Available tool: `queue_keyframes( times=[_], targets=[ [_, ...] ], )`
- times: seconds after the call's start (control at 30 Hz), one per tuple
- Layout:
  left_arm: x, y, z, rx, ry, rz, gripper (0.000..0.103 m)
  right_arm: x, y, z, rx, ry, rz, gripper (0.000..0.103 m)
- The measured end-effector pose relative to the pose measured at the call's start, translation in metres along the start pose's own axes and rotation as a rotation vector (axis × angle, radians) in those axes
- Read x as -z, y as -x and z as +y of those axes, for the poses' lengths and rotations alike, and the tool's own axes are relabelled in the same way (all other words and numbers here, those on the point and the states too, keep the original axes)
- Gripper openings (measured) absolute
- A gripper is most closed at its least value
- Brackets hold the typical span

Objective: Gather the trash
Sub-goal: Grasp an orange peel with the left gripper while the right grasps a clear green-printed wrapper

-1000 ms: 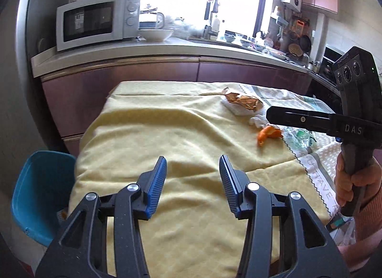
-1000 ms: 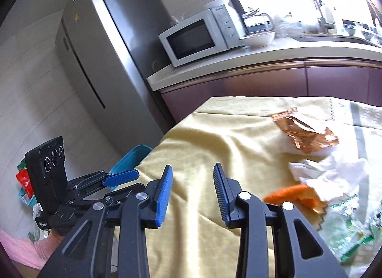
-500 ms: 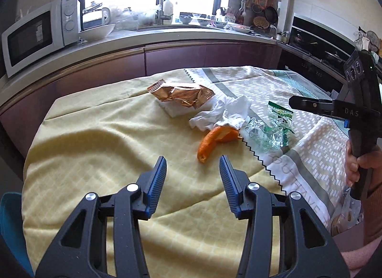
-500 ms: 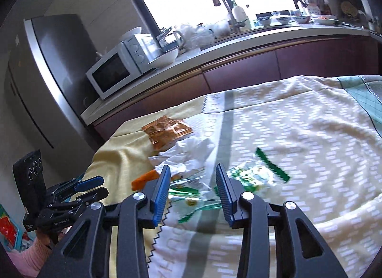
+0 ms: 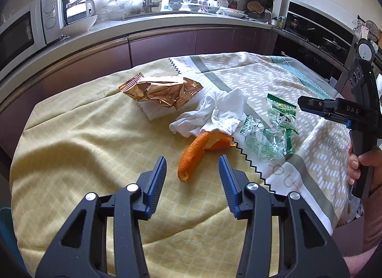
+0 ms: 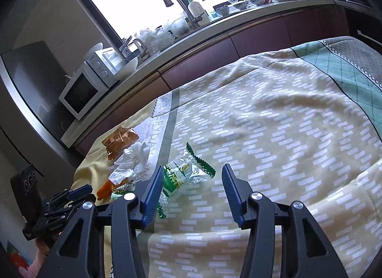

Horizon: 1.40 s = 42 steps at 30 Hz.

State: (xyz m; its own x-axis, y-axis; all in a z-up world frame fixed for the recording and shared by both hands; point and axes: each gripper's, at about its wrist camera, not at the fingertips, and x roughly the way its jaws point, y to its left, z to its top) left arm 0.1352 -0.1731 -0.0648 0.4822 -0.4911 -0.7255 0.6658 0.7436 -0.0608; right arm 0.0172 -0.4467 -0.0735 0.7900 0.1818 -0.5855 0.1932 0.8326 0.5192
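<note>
Left gripper (image 5: pixel 193 170) jaws spread above orange peel (image 5: pixel 198 151); right gripper (image 6: pixel 193 182) jaws opening, nothing pinched, near green wrapper (image 6: pixel 183 177)

On the tablecloth (image 5: pixel 83 139) the trash is lying in a cluster: the foil snack bag (image 5: pixel 162 92) is sitting farthest back, the crumpled tissue (image 5: pixel 214 115) just before it, the orange peel (image 5: pixel 198 153) touching the tissue's near edge, and the clear wrappers (image 5: pixel 269 132) lying right of the peel. The microwave (image 5: pixel 21 31) is standing on the counter (image 5: pixel 133 23) behind.
</note>
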Motion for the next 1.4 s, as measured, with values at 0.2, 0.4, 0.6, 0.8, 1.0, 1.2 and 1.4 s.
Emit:
queue_keyframes(
  times=[0.2,0.4,0.6,0.8,1.0,1.2,1.4],
  targets=[
    [-0.002,-0.01,0.001,0.015,0.014,0.023,0.04,-0.003,-0.015,0.0,-0.021,-0.021,0.044,0.057],
    [-0.003,-0.019,-0.001,0.025,0.018,0.049,0.033,-0.002,-0.022,0.004,-0.044,-0.01,0.07,0.048],
    [0.001,-0.022,-0.002,0.037,0.021,0.064,0.014,0.0,-0.023,0.007,-0.049,-0.003,0.075,0.026],
    [0.004,-0.012,0.001,0.033,0.038,0.039,0.013,0.001,-0.016,0.009,-0.058,0.001,0.047,0.021],
    [0.012,0.011,0.011,0.024,0.06,-0.005,0.013,0.001,-0.005,0.014,-0.059,0.014,0.009,0.02],
    [0.023,0.039,0.025,0.004,0.093,-0.048,0.013,-0.001,0.009,0.028,-0.046,0.056,-0.038,0.02],
    [0.036,0.064,0.04,-0.02,0.13,-0.073,0.013,-0.002,0.025,0.055,-0.071,0.126,-0.081,0.02]
  ],
)
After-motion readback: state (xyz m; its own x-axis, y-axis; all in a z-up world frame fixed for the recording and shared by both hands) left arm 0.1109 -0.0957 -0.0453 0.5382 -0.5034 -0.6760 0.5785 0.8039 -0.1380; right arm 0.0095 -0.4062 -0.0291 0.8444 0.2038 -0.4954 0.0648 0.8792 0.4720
